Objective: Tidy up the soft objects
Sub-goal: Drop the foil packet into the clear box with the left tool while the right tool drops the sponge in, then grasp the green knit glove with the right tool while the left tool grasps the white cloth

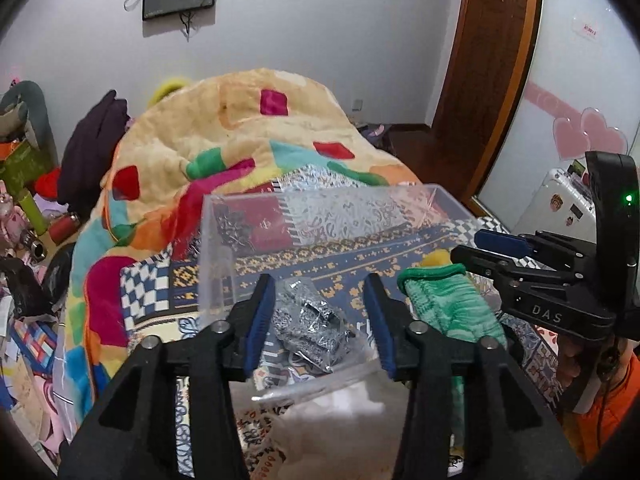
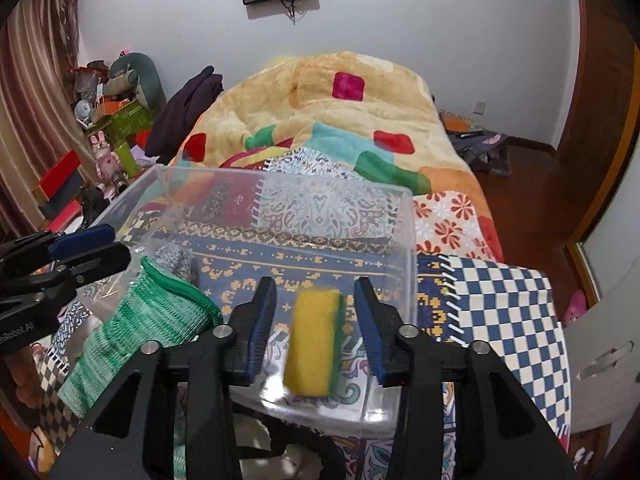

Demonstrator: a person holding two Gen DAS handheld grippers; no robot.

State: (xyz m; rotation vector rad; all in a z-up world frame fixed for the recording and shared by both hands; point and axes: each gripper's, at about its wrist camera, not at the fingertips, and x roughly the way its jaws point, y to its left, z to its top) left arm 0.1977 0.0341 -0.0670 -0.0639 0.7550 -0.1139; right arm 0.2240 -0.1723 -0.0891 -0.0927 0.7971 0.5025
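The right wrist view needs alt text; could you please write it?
A yellow-and-green sponge, blurred, sits between the open right gripper over a clear plastic bin on a patterned bed. A green knitted cloth drapes the bin's left side.

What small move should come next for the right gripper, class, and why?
Probably pull the right gripper back. Its jaws are open, and the blurred yellow sponge between them touches neither and seems to be dropping into the clear box, beside the green cloth.
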